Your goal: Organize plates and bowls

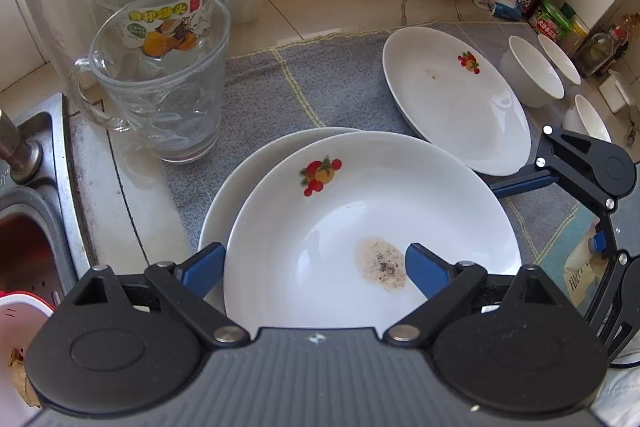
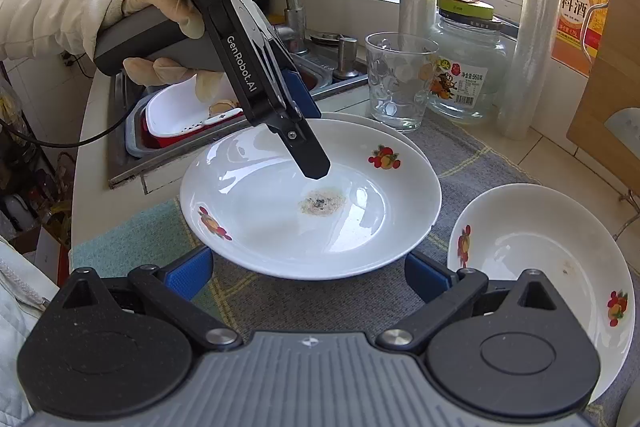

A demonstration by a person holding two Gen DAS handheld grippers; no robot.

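Straddling the near rim of the top plate [image 1: 360, 227], the left gripper [image 1: 316, 263] stands with its jaws spread wide, one blue finger outside the rim on the left and the other over the plate's well, next to a brownish dried stain [image 1: 382, 265]. From the right wrist view the inner finger angles down into the plate with its tip at or just above the glaze; whether it touches cannot be told, and nothing is clamped. This plate sits offset on a second plate [image 1: 248, 171], whose rim shows behind and to the left, both on a grey cloth [image 1: 332, 83]. A third plate [image 1: 456, 99] lies apart to the right and farther back, with three small white bowls [image 1: 532, 73] beyond it. The right gripper [image 2: 308, 277] is also spread and empty, low over the cloth, its fingers on either side of the stacked plate's edge nearest it but short of it. Judgement: the left gripper is the nearer tool, already across the rim, so a closing pinch there would secure the top plate; the third plate, lying off to the right, is the better reach for the right gripper. A glass mug [image 1: 160, 79] close behind and to the left of the stack is a collision risk on any lift.
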